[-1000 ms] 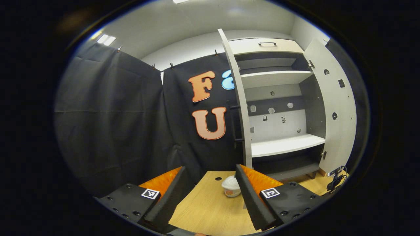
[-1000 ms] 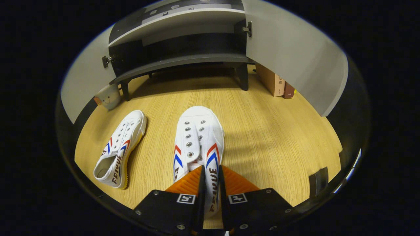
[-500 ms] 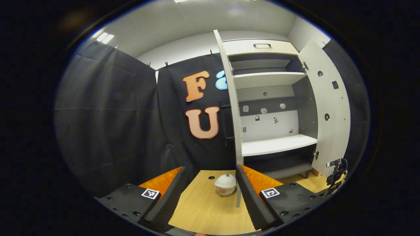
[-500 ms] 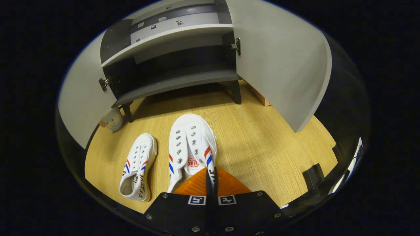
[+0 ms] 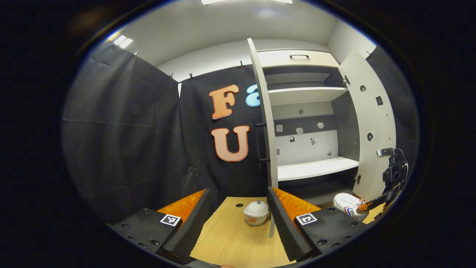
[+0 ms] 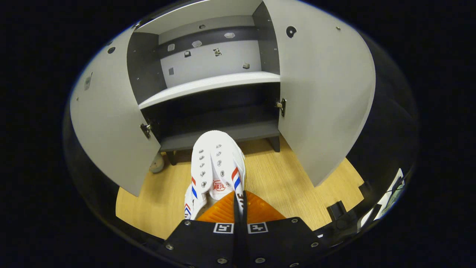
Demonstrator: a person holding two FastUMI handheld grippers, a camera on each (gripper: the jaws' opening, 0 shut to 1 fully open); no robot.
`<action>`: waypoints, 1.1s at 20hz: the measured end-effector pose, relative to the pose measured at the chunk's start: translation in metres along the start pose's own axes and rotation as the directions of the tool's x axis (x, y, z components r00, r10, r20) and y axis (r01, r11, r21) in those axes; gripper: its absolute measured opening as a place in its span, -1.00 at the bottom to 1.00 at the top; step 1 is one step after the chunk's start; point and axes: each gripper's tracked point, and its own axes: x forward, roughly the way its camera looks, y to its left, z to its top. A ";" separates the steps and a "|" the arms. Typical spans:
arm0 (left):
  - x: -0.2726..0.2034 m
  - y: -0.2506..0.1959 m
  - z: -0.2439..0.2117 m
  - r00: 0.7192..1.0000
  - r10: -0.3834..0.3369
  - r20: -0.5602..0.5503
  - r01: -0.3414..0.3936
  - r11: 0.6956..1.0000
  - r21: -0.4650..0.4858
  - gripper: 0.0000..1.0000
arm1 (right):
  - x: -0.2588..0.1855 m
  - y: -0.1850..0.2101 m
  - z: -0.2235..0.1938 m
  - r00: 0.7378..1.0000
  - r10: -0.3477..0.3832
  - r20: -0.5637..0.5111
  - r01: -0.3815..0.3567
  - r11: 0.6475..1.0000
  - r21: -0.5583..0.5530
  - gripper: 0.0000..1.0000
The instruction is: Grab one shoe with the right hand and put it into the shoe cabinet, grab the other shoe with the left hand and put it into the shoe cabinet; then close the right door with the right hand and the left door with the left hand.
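R tongs [image 6: 240, 203] clamped on shoe [image 6: 215, 163] | white canvas, red/blue stripes, laceless | L tongs [image 5: 238, 219] wide open, empty

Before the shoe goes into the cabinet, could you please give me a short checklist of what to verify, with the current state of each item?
1. Right hand-held gripper shut on the shoe: ok, its fingers pinch the shoe's side wall.
2. Shoe lifted off the floor: ok, the left gripper view shows it hanging in the air.
3. Right door and left door open: ok, both swung wide.
4. Bottom shelf free for the shoe: ok as far as visible; its back is dark.
5. Toe aimed at the opening: ok, it points at the bottom shelf.
6. Left hand-held gripper free for the other shoe: ok, open and holding nothing.
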 end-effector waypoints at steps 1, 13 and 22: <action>0.001 -0.001 0.000 1.000 -0.007 0.003 0.007 1.000 0.000 0.93 | -0.006 0.000 0.015 1.000 0.000 0.021 0.000 1.000 -0.003 -1.00; 0.003 -0.019 -0.006 0.998 -0.060 0.013 0.060 0.998 -0.014 0.93 | -0.003 0.035 0.206 0.979 -0.011 0.205 0.007 1.000 0.022 -1.00; 0.024 -0.010 -0.022 0.999 0.025 -0.023 -0.025 1.000 -0.007 0.93 | 0.090 0.030 0.308 0.971 -0.077 0.227 0.080 0.997 0.000 -1.00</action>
